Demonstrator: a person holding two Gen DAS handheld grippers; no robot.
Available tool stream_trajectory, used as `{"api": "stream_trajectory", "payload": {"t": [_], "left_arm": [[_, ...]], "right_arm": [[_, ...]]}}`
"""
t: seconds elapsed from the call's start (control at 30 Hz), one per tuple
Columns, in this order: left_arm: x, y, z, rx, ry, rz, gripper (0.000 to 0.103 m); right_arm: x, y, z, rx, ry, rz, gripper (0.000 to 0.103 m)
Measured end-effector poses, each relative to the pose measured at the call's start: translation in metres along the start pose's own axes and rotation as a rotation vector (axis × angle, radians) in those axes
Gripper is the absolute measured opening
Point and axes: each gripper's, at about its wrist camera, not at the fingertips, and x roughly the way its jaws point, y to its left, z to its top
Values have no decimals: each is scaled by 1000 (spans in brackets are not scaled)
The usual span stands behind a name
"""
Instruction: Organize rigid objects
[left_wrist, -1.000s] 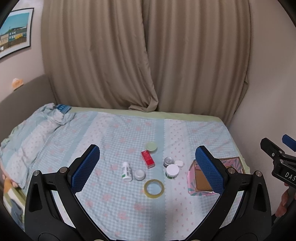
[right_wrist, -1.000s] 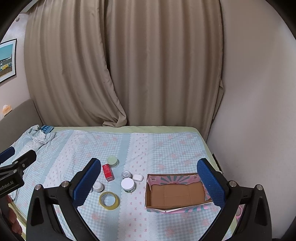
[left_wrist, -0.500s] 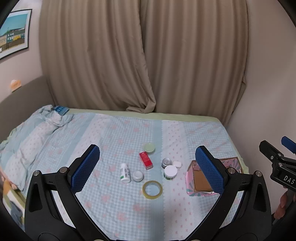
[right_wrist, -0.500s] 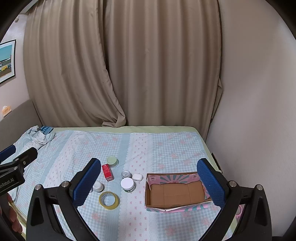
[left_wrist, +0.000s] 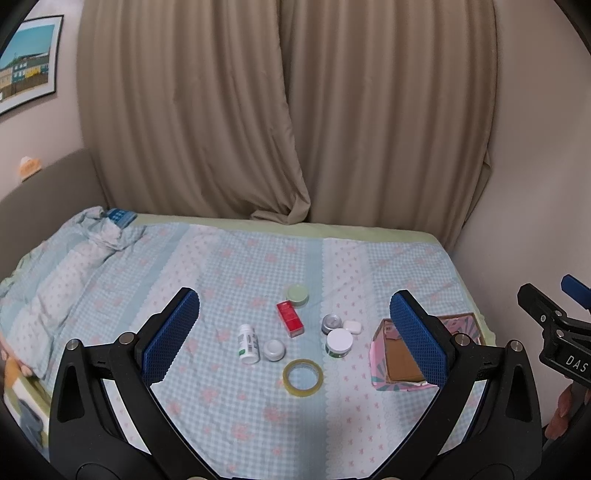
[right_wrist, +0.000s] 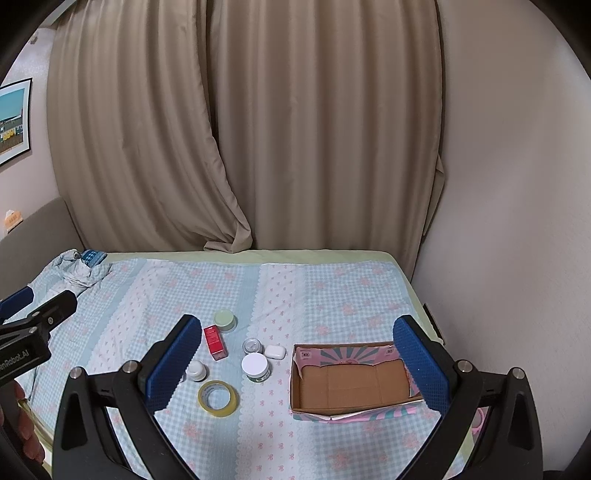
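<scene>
Small items lie grouped mid-bed: a red box (left_wrist: 290, 319), a white pill bottle (left_wrist: 248, 343) on its side, a pale green jar (left_wrist: 297, 294), a white-lidded jar (left_wrist: 338, 342), a small white jar (left_wrist: 274, 349), a metal tin (left_wrist: 330, 323), a white case (left_wrist: 352, 326) and a tape roll (left_wrist: 303, 377). An open pink cardboard box (right_wrist: 351, 380) stands empty to their right. My left gripper (left_wrist: 293, 336) hovers open above the items. My right gripper (right_wrist: 295, 363) is open, held over the box and jars. Neither holds anything.
Checked blue bedding (left_wrist: 221, 266) covers the bed, with a bunched pillowcase (left_wrist: 107, 230) at the far left corner. Beige curtains (right_wrist: 258, 147) hang behind. A wall (right_wrist: 517, 221) runs close along the bed's right edge.
Both grippers have drifted slightly back and up, so the items sit a little lower and smaller in view. Nothing on the bed has moved.
</scene>
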Motion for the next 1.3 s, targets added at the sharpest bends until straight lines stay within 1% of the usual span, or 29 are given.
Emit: {"api": "stream_trajectory", "payload": {"t": [0.53,0.87,1.13,1.23,1.3], "left_arm": [[3,5,-2,-5,1,-27,102],[4,5,-1,4,-6,-29,102],[9,8,2,0,-4,-43,102],[17,14,8,6,20,-21,102],[27,25,12,5,50,16,102]], "right_arm": [[-5,0,2,1,-5,-7,103],[-2,0,2,5,-2,-2,103],[0,3,4,17,-21,-3,103],[6,4,6,14,-7,-7,103],[16,5,7,26,7,23,103]]}}
